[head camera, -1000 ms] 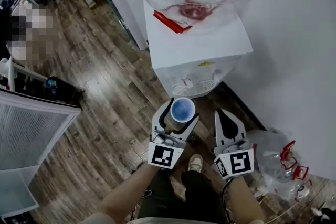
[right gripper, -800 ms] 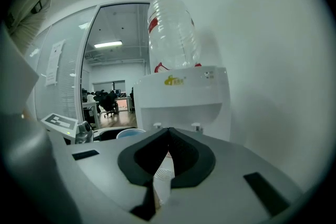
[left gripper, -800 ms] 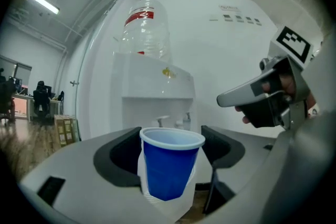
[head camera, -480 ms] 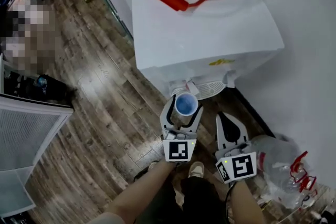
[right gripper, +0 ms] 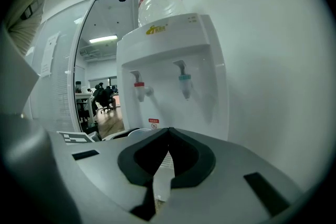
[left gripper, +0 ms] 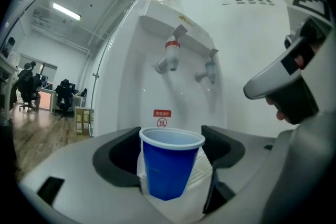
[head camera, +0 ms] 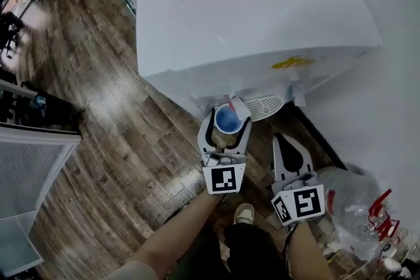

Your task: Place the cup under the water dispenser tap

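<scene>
The left gripper (head camera: 228, 120) holds the blue cup (left gripper: 169, 165) upright. Its jaws stand wide apart, one against each side of the cup. The right gripper (right gripper: 168, 136) is empty, with its jaws closed tip to tip.

View differences:
- The head view shows the cup at the front edge of the white water dispenser (head camera: 249, 23), just left of the drip tray (head camera: 268, 104). The dispenser's top hides both taps in this view.
- The left gripper view shows the taps. The red tap (left gripper: 169, 57) and the second tap (left gripper: 208, 71) sit above and beyond the cup rim. A red sticker (left gripper: 162, 113) is on the panel below them.
- The right gripper view shows the whole dispenser front, with the second tap in teal and the water bottle (right gripper: 157, 0) on top. It also shows the left gripper's marker cube (right gripper: 79, 137) low at the left.

Limits of view:
- The cup's base is hidden behind the gripper body. No view shows whether the cup touches the tray.
- The bottle is cut off at the top of the head view.
- The clear plastic bag (head camera: 354, 203) on the wooden floor (head camera: 111, 108) appears only in the head view, and its contents cannot be made out.
</scene>
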The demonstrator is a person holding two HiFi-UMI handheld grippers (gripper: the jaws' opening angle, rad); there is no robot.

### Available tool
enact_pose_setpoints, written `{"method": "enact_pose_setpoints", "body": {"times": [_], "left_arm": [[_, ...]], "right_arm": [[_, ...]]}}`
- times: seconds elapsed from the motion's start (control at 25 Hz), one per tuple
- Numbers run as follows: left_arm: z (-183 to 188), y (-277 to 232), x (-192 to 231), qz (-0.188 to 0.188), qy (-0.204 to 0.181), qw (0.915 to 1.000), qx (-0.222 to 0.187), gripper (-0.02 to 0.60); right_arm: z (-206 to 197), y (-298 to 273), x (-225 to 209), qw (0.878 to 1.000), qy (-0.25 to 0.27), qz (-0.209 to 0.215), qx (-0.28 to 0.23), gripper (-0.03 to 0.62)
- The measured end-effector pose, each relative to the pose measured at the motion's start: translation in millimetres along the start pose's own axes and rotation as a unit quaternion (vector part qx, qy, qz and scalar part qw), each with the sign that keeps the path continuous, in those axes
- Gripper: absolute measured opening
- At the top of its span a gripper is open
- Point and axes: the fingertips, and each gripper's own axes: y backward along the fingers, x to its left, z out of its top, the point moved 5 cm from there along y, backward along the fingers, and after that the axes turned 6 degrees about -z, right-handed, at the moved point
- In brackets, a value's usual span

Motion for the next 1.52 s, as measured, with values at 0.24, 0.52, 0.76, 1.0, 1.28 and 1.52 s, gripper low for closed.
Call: {"method": "enact_pose_setpoints", "body": {"times": [0.24, 0.52, 0.76, 1.0, 1.28, 1.52], "left_arm": [[-10.8, -12.3, -0.5, 0.006, 0.042, 0.999, -0.014, 0.362], [-19.5, -16.3, -1.1, -0.005, 0.066, 0.9977, 0.012, 0.397], [-27.4, -16.4, -5.1, -0.02, 0.068, 0.9963, 0.047, 0.429], [-23.1, -6.0, -5.1, -0.012, 0.077, 0.9934, 0.084, 0.484], [4.3, 11.9, -6.7, -0.023, 0.1, 0.9877, 0.118, 0.491], [62.4, 38.9, -2.0, -0.05, 0.078, 0.9845, 0.149, 0.362]], "right_arm": [[-12.6, -5.0, -7.3, 1.0, -0.024, -0.002, 0.008, 0.006], [-17.9, -5.6, -7.7, 0.999, -0.017, -0.004, 0.028, 0.006], [-14.2, -1.6, -4.2, 0.999, -0.012, -0.002, 0.039, 0.006], [-3.7, 10.4, -1.2, 0.998, -0.025, -0.011, 0.052, 0.006], [28.7, 24.9, 7.0, 0.998, -0.026, -0.018, 0.057, 0.006], [85.9, 46.6, 25.1, 0.997, -0.004, -0.022, 0.072, 0.006]]}}
